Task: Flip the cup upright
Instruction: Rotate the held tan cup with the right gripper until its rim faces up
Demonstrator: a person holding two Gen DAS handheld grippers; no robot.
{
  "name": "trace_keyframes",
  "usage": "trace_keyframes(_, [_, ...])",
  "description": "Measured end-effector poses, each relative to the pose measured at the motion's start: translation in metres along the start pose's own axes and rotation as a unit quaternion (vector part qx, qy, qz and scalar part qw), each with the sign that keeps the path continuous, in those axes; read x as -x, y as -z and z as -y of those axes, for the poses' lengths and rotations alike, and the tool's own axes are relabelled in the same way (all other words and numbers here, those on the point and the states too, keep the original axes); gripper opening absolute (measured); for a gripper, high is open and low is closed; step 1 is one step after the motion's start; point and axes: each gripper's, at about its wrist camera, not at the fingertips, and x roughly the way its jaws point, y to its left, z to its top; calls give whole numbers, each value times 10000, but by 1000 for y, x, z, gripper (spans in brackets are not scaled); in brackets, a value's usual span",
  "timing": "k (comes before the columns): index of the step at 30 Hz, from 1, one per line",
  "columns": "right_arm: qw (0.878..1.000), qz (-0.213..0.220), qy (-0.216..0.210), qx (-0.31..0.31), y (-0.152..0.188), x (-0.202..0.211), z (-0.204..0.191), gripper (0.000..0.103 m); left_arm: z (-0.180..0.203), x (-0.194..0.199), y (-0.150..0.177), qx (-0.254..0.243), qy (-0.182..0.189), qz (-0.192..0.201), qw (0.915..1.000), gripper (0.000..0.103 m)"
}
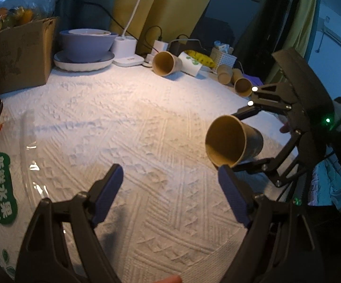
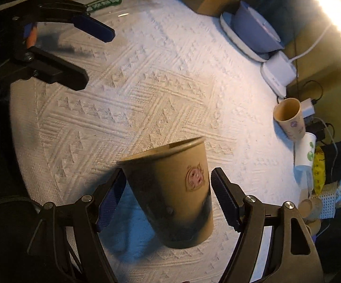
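Note:
A brown paper cup (image 2: 172,193) with a pink print stands tilted on its base on the white textured cloth (image 2: 147,94), mouth up and leaning away. My right gripper (image 2: 168,195) is open, its fingers at either side of the cup with a small gap on the right. In the left wrist view the same cup (image 1: 231,141) shows its open mouth between the right gripper's fingers (image 1: 253,113). My left gripper (image 1: 170,188) is open and empty over the cloth, left of the cup; it also shows in the right wrist view (image 2: 95,44).
A purple bowl on a white plate (image 1: 85,54) and a cardboard box (image 1: 17,54) stand at the back left. A lamp base (image 1: 128,52), chargers, several lying cups (image 1: 167,63) and a banana (image 1: 201,57) line the back. A plastic bag (image 1: 3,188) lies at the left.

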Motion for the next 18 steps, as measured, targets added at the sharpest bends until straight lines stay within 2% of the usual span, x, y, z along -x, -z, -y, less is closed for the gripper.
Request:
trace_keyframes(4, [9998, -160, -100, -58, -6, -8, 6, 76, 0, -3, -1, -22, 18, -45, 10000, 84])
trace_keyframes(7, [9995, -213, -191, -137, -8, -13, 8, 72, -1, -4, -1, 8, 15, -65, 10000, 84])
trace_keyframes(11, [9985, -28, -313, -455, -5, -9, 14, 71, -1, -7, -3, 15, -22, -114, 9999, 84])
trace_keyframes(14, [9967, 113, -254, -759, 0, -3, 20, 71, 1, -7, -4, 8, -134, -30, 9999, 84])
trace_keyframes(18, [9878, 542, -239, -1442, 9, 8, 35, 71, 2, -8, -8, 76, -185, 82, 9998, 84])
